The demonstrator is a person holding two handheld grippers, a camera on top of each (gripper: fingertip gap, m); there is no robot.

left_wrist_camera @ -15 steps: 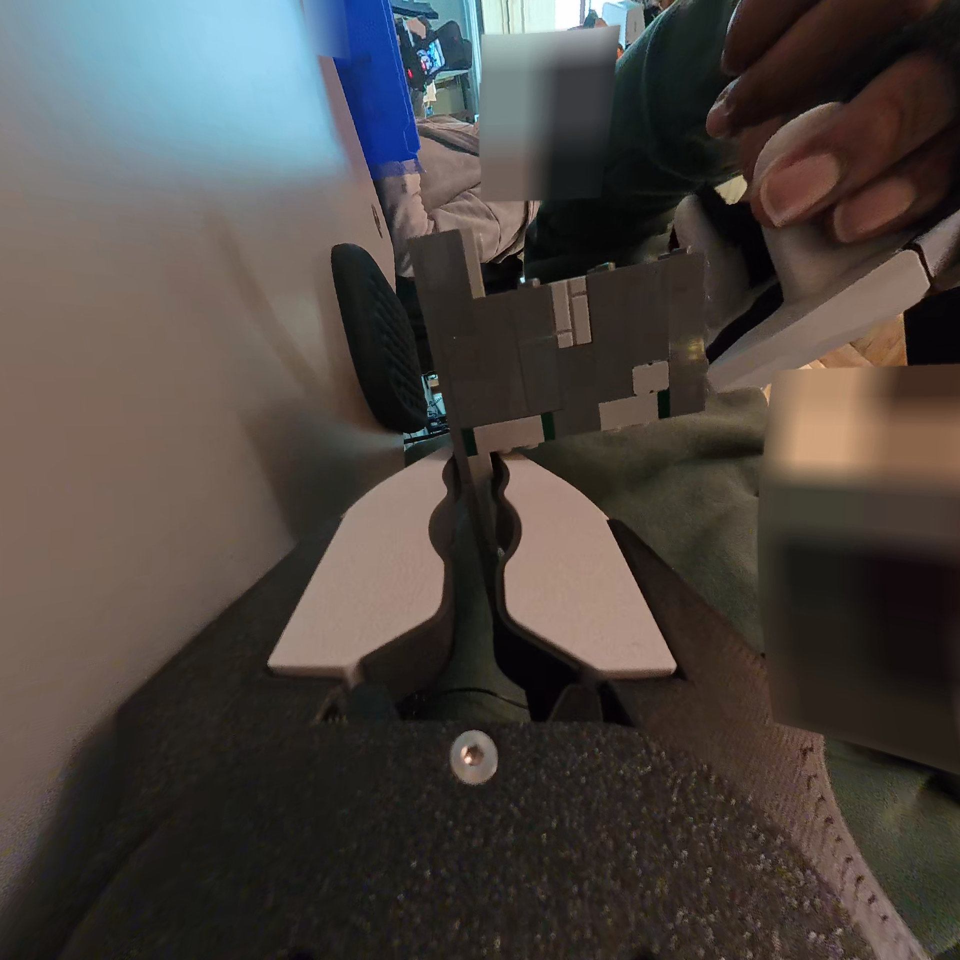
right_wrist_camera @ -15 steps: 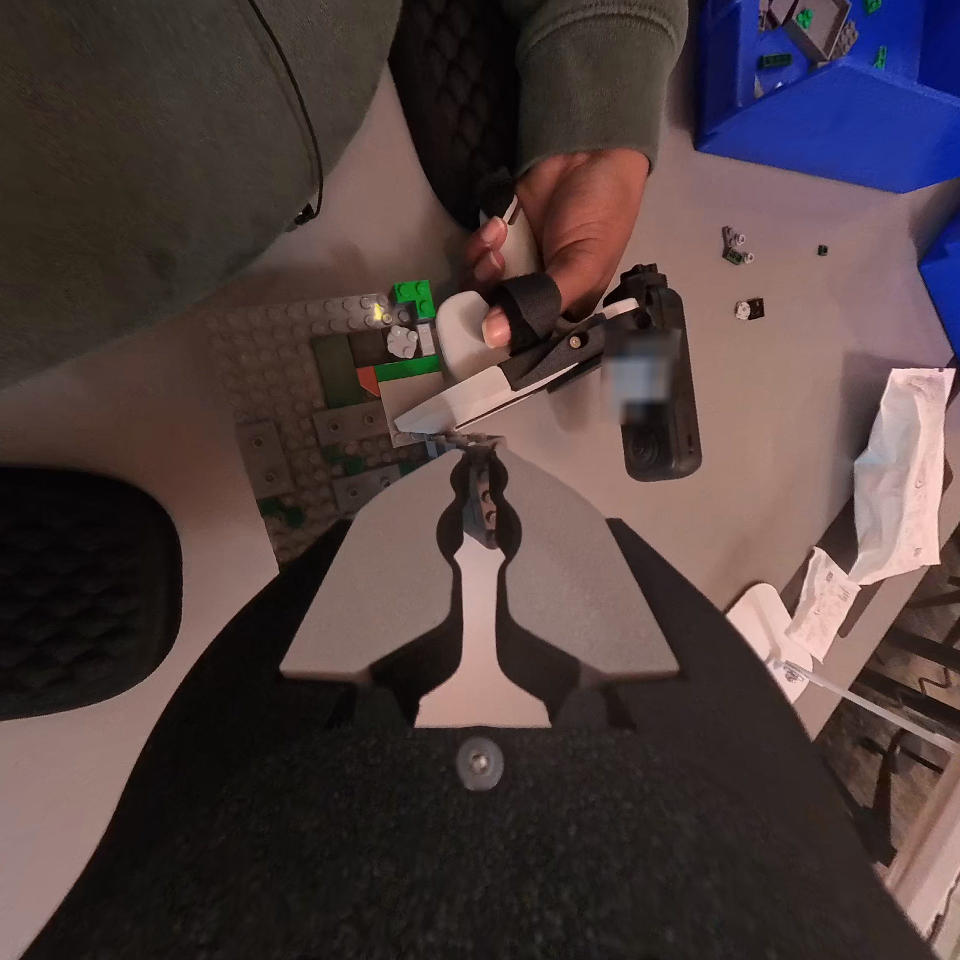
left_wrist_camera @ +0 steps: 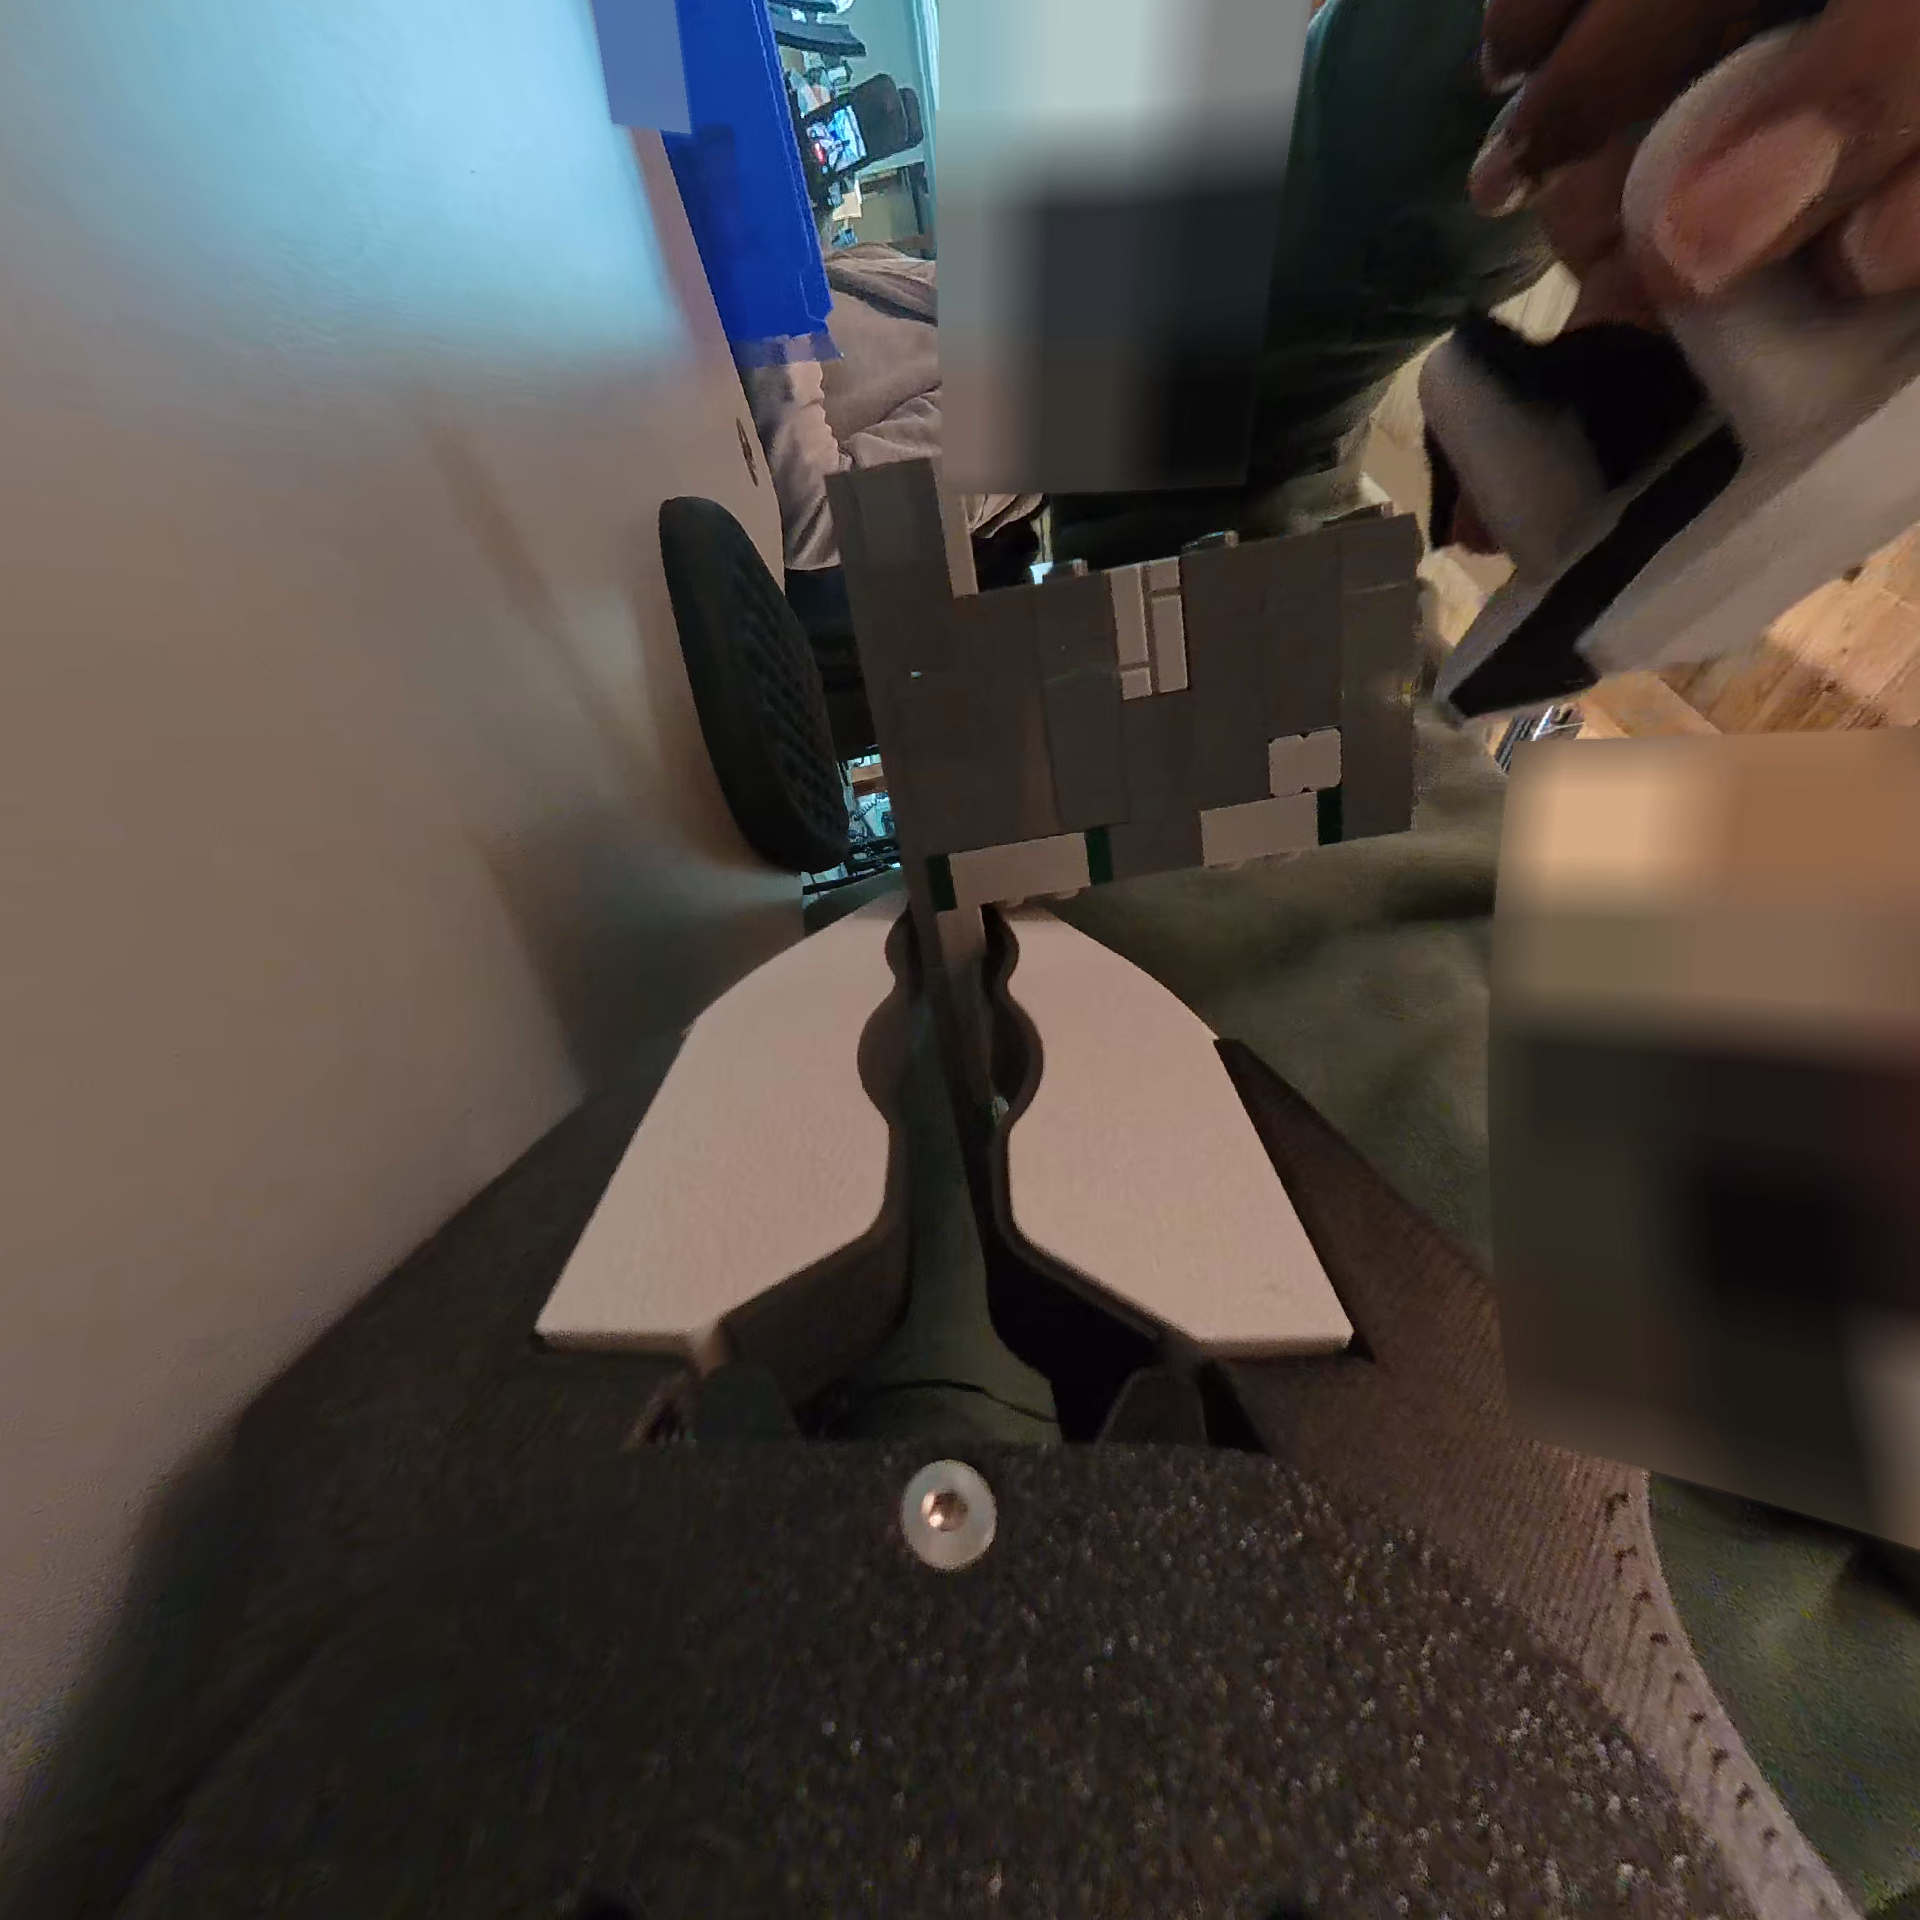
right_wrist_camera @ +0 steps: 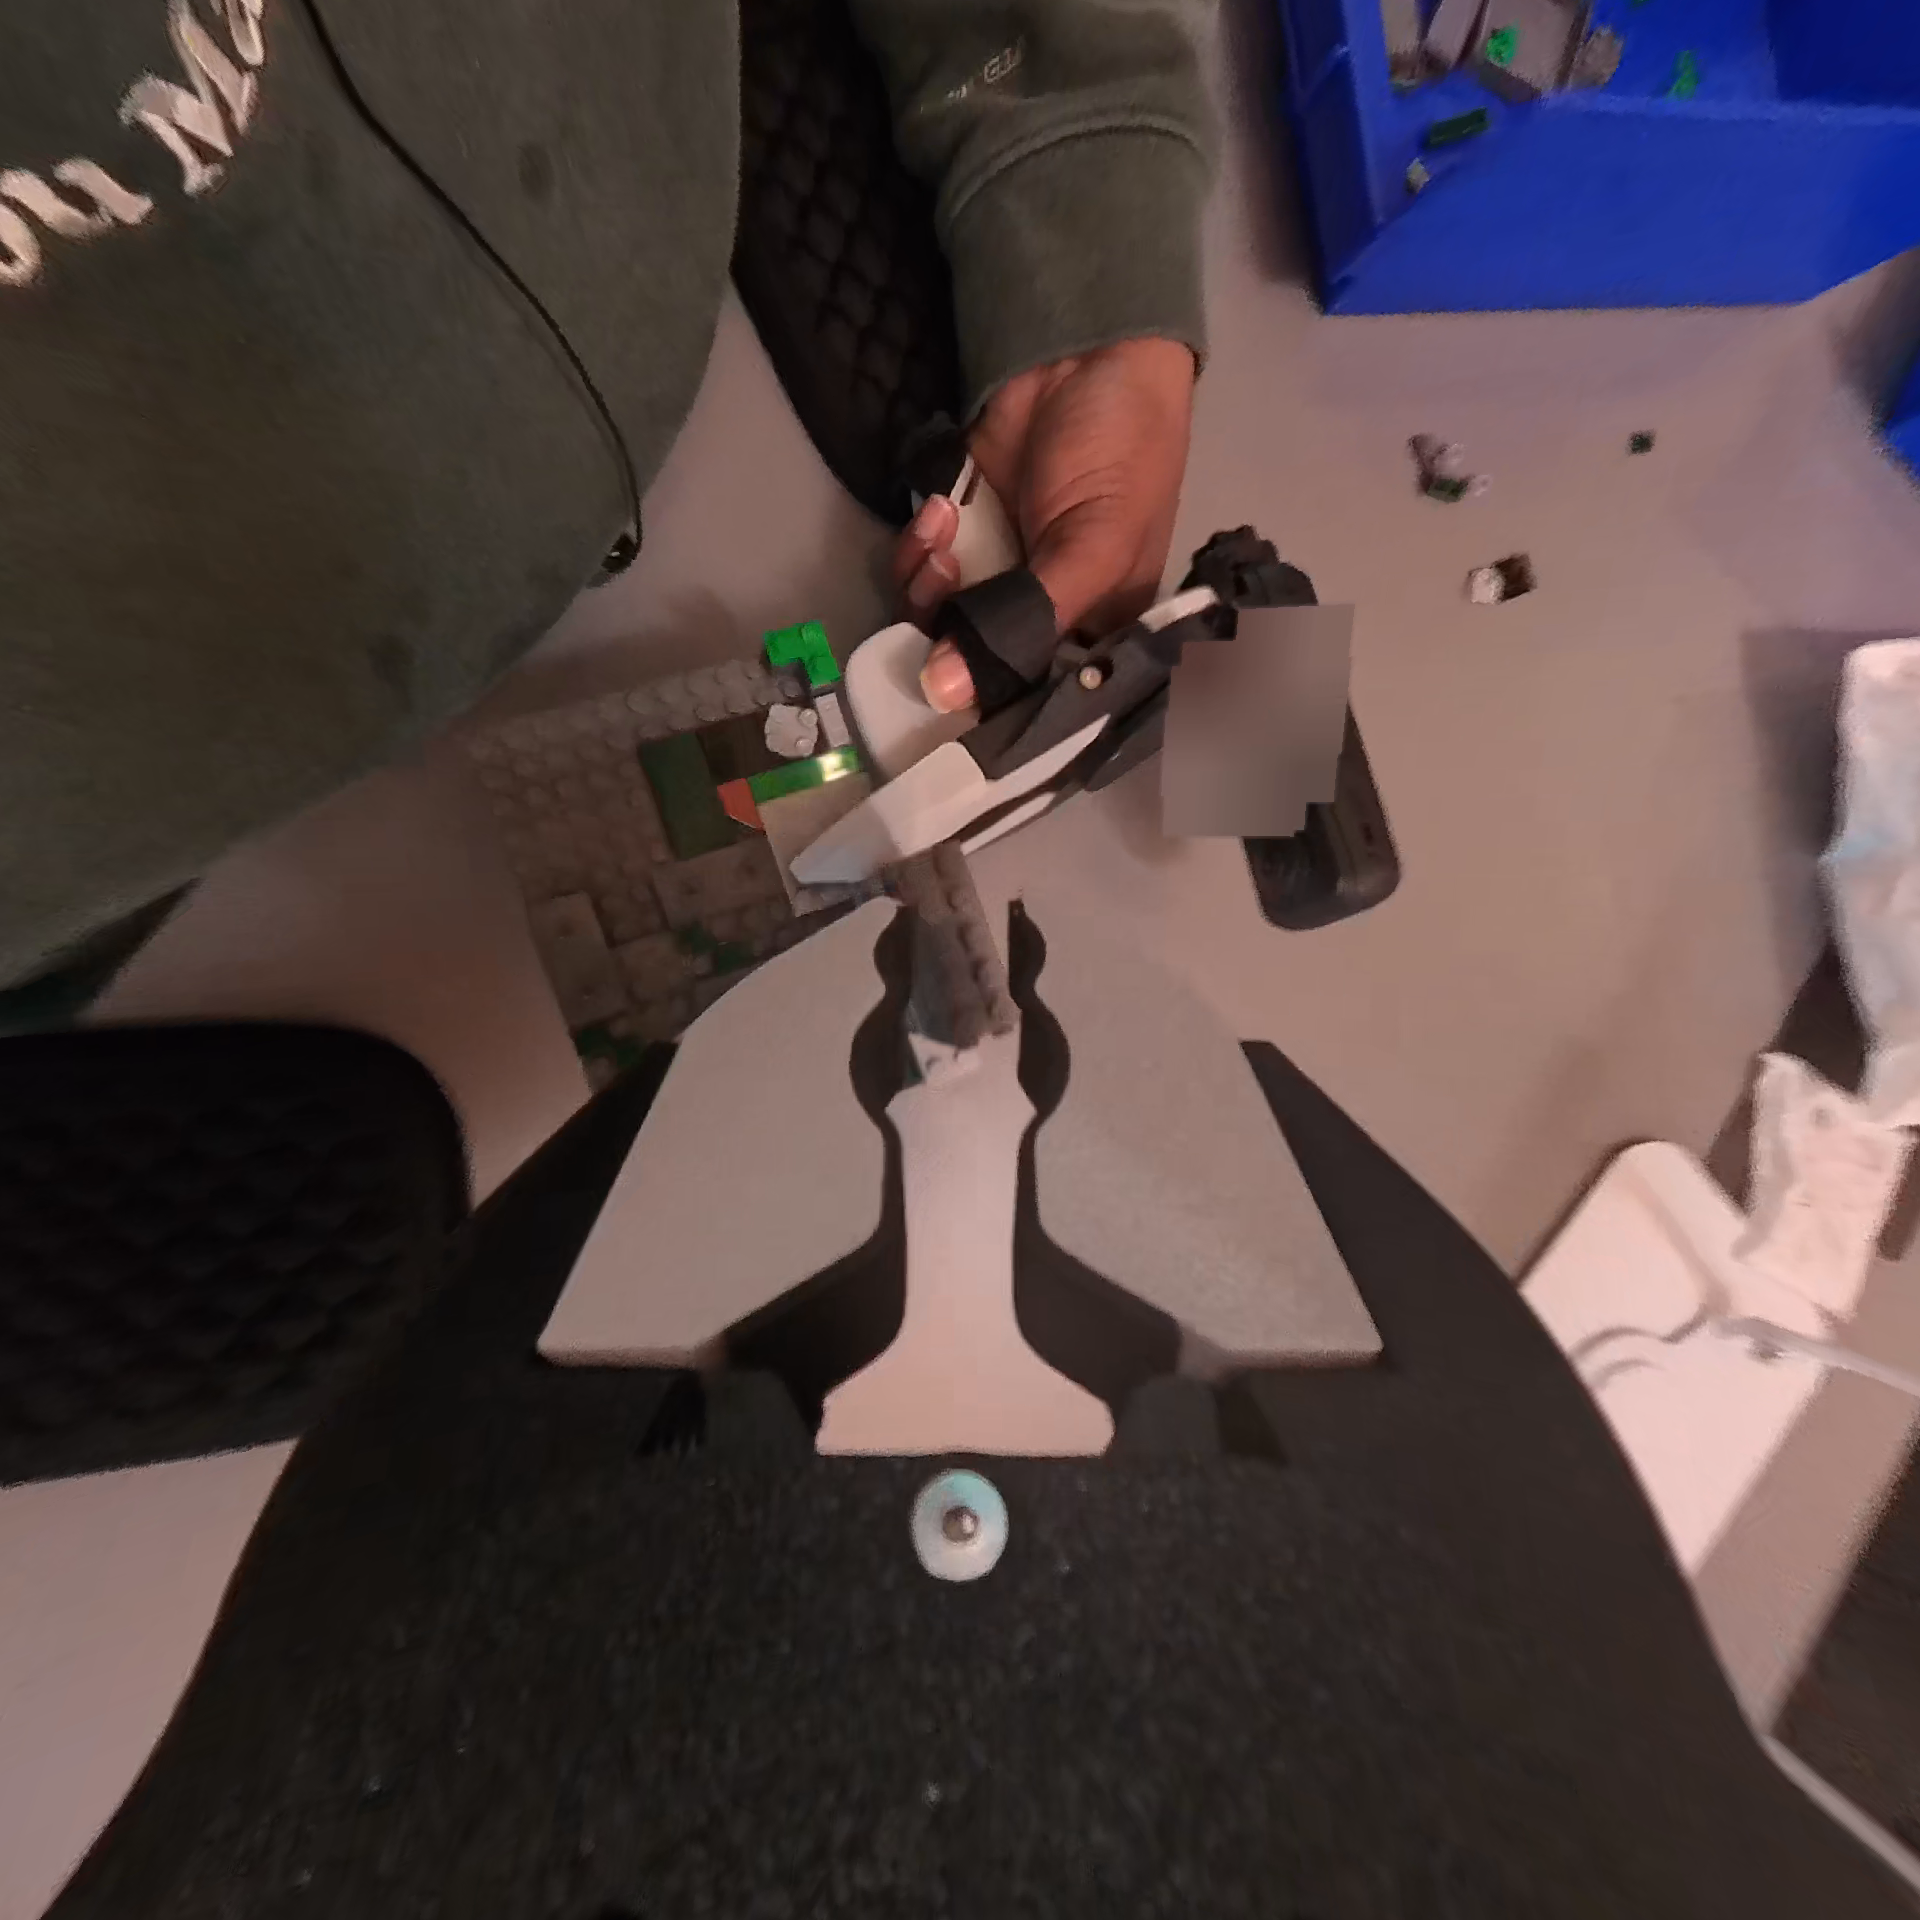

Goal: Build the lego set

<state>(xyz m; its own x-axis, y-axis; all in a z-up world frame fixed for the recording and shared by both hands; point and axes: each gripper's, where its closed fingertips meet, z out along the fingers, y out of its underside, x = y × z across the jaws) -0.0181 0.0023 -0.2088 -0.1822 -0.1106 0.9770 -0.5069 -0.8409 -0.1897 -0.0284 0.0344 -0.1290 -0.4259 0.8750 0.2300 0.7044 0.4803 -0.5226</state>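
Pale grey tabletop (right_wrist_camera: 1558, 727) spread beneath both tools, seen past the right gripper (right_wrist_camera: 958, 914). Fingers of that gripper closed on a grey studded strip (right_wrist_camera: 961, 987), the strip standing up between the tips and reaching forward beyond them. Just ahead and to the left of those tips, a grey lego plate assembly (right_wrist_camera: 582, 831) with green tiles and one small red-brown piece on its studded face. Left gripper (left_wrist_camera: 951, 925) clamped on a thin edge of that same assembly, holding it upright straight ahead of its own tips, smooth grey and white underside turned toward its camera. Seen from the right gripper, left tool's nose touching or just over the assembly beside the strip; cannot tell which. Hand (right_wrist_camera: 1081, 499) in a green sleeve (right_wrist_camera: 1049, 187) wrapped round the left tool, one finger through a black strap. Farther ahead and to the right of the right gripper, a blue bin (right_wrist_camera: 1558, 208) with small pieces inside, a few loose pieces (right_wrist_camera: 1439, 468) on the table, crumpled white bags (right_wrist_camera: 1881, 810) at far right. Black mesh pad (right_wrist_camera: 187, 1226) left of the right fingers.
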